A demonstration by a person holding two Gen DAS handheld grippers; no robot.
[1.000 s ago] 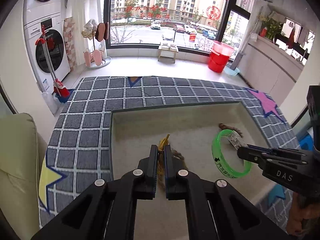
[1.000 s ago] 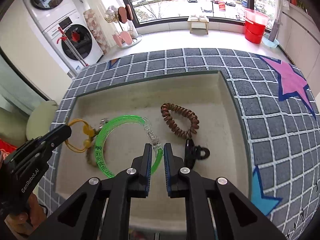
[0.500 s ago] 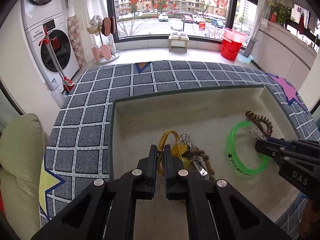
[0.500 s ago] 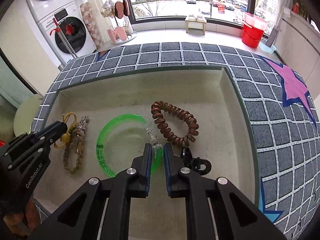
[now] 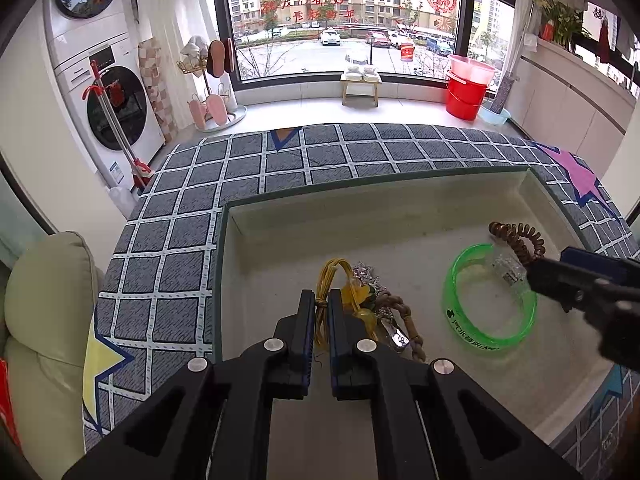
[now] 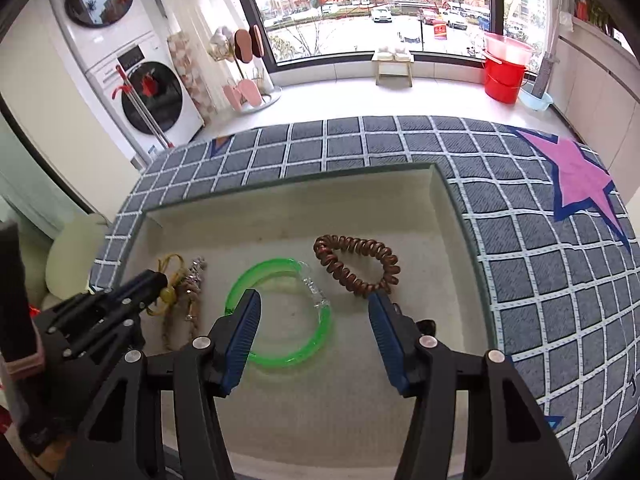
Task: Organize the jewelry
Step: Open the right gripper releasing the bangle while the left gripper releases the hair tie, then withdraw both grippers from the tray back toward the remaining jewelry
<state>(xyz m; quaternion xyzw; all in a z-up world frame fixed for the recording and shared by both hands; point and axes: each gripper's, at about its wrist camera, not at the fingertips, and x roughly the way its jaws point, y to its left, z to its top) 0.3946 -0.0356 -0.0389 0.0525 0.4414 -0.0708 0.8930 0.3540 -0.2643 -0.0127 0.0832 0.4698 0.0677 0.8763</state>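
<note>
Inside the beige tray (image 6: 288,200), landmark is the green translucent bangle (image 6: 320,336): right gripper (image 6: 314,312) was clamped on its clear clasp segment a second ago, and its jaws are now opening, pads off the plastic, bangle lying flat on the tray floor between and just beyond them. I read that as a finished placement, so this piece looks sorted. Brown spiral hair tie (image 6: 360,268) lies just right of the bangle, almost touching it; a small black clip (mostly hidden behind the right finger) lies nearer the camera. Left of the bangle, the left gripper (image 5: 318,304) is fully closed on the yellow cord loop (image 5: 332,276), lowered onto the floor next to the braided brown piece (image 5: 404,316); release likely comes next. Writing: dark print runs along the bangle's band, unreadable; red window decals, illegible.
</note>
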